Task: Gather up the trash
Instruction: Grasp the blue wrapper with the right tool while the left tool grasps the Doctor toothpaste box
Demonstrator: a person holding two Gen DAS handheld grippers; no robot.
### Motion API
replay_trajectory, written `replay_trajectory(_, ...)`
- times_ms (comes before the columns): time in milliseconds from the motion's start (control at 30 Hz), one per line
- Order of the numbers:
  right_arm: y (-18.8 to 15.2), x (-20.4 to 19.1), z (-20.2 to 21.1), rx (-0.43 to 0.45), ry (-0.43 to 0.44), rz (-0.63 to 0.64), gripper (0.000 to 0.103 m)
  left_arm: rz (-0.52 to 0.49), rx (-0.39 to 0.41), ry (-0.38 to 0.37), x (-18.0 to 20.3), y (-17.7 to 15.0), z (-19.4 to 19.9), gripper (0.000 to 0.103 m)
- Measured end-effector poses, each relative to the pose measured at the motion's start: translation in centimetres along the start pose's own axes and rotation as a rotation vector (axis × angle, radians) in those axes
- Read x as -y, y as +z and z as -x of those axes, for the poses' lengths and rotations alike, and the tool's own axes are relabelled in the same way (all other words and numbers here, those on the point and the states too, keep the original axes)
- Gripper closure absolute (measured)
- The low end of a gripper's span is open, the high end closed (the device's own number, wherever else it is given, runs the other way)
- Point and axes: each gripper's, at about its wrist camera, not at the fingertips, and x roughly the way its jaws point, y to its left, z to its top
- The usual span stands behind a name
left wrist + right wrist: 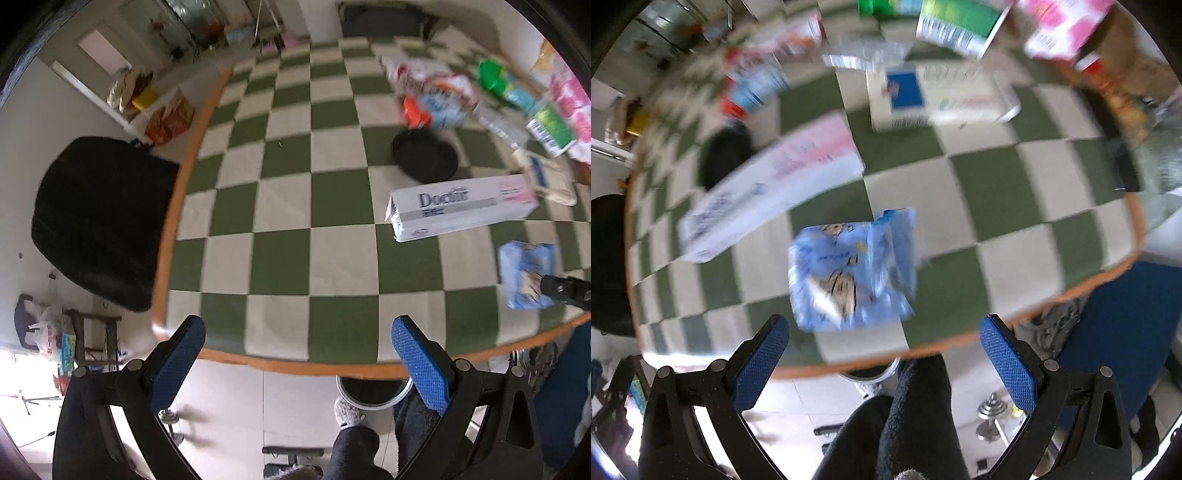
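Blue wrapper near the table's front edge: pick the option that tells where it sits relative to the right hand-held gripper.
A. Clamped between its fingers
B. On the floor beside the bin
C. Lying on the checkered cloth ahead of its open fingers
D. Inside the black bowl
C: in the right wrist view the blue wrapper lies on the checkered cloth, ahead of the right hand-held gripper, whose fingers stand wide apart and empty.

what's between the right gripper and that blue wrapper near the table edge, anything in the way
Nothing visible. The right gripper is open, and the blue wrapper lies just ahead of its fingertips on the checkered tablecloth. The long white box lies off to the left, outside that path.
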Motion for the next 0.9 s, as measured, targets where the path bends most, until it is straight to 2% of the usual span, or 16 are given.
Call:
replay_trajectory(133,2.3,-2.1,-5.1,-0.056,-0.029,0.054,0.000,-0.027,-0.062,0.011,1.9,2.4,-3.2,0.000)
replay_trajectory(200,2.5,-2.9,-6.1,-0.062,-0.040,0.083,0.004,-0.045,-0.079,0.016,2.8,3.3,-4.1,0.000)
replay_trajectory(233,2.5,-3.4,-6.1,-0.041,-0.052,0.104,0.013,-0.053,-0.086,0.019,3.2,3.7,-4.5,0.000)
replay_trajectory(267,2.5,-3.8,-6.0,-0.020,-0.064,0.127,0.034,-0.070,-0.093,0.021,3.8,4.2,-4.7,0.000)
replay_trajectory(300,2.5,-4.0,-5.6,0.006,-0.080,0.150,0.049,-0.087,-0.093,0.020,4.2,4.6,-4.6,0.000)
replay_trajectory(333,2.5,-3.8,-5.3,0.022,-0.074,0.160,0.083,-0.125,-0.081,0.019,5.1,5.1,-4.2,0.000)
replay_trajectory(367,2.7,-3.2,-5.1,0.011,-0.043,0.154,0.089,-0.166,-0.065,0.020,5.9,5.6,-3.7,0.000)
replay_trajectory(533,4.0,2.5,-5.0,-0.021,0.025,0.062,0.091,-0.500,0.067,0.015,12.6,8.0,-1.2,0.000)
replay_trajectory(600,4.6,5.6,-4.9,-0.036,0.041,0.011,0.091,-0.686,0.083,-0.008,16.3,8.6,-1.2,0.000)
replay_trajectory(733,5.5,9.3,-4.8,-0.059,0.042,-0.056,0.090,-0.931,0.043,-0.037,21.1,9.2,-3.3,0.002)
replay_trajectory(833,5.7,10.9,-5.2,-0.062,0.040,-0.086,0.090,-1.015,-0.020,-0.055,22.5,9.1,-4.8,0.013)
replay_trajectory(900,5.9,11.8,-5.9,-0.068,0.046,-0.105,0.090,-1.039,-0.058,-0.083,23.2,9.0,-5.1,0.030)
